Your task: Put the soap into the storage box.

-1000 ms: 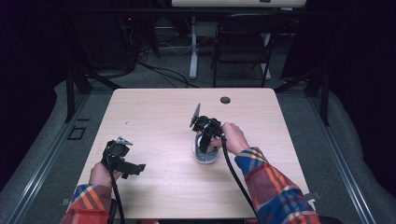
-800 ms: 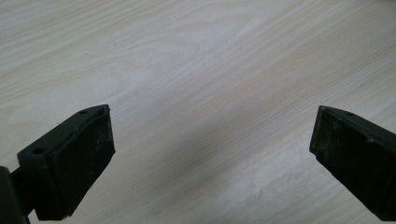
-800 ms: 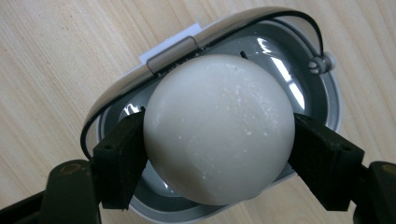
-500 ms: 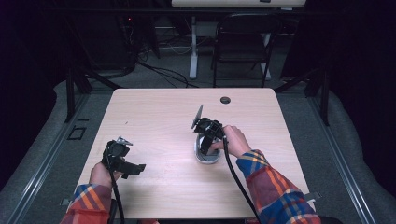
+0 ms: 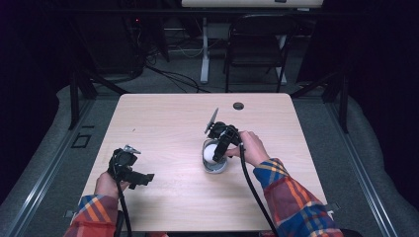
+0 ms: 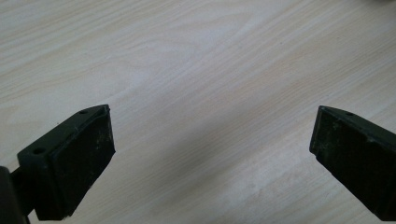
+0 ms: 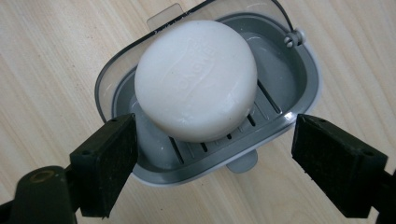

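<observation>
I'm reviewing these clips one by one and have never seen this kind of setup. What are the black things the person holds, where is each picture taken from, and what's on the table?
A person in plaid sleeves holds a handheld two-jaw gripper in each hand. The high view looks down on the wooden table. The other two cameras ride on the grippers, looking along their black jaws. The left gripper is open over bare wood. The right gripper is open too, its jaws on either side of a grey soap dish holding a white bar of soap. Neither gripper holds anything. A small dark round thing sits near the table's far edge.
</observation>
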A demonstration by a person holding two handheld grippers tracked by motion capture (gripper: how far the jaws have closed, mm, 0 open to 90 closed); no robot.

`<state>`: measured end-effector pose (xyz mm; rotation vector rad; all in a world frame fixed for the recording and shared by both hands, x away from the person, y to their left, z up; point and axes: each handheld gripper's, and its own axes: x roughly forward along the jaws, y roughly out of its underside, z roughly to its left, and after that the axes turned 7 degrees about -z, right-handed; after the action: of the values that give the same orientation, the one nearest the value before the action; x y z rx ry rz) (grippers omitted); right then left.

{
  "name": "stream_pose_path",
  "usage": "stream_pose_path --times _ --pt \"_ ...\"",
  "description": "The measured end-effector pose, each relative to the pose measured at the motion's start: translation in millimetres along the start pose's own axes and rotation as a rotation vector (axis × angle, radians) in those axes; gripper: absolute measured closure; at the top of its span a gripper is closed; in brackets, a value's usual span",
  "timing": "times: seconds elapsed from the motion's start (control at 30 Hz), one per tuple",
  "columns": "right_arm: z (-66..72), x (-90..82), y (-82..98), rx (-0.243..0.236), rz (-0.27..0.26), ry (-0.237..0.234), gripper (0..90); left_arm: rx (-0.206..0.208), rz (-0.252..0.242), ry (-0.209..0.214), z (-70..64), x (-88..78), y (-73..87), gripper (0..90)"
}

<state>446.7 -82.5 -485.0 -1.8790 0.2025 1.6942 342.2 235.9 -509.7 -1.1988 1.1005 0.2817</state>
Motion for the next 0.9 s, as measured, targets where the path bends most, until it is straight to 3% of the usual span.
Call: stream_pose_path --times 0.17,0.5,0.9 --pt "0.1 -12.3 3.4 -0.007 -0.017 0.008 8.7 0.001 0.001 0.001 -0.1 0.1 -0.1 0.0" --pt "-6.1 -40.7 20.7 0.023 -0.056 0.024 4.8 0.001 0.002 0.001 -0.3 0.2 -0.1 0.0" --pt "-18.1 -69.4 61.6 0.07 -0.075 0.066 3.2 0.001 0.005 0.002 -0.7 0.3 -0.3 0.0"
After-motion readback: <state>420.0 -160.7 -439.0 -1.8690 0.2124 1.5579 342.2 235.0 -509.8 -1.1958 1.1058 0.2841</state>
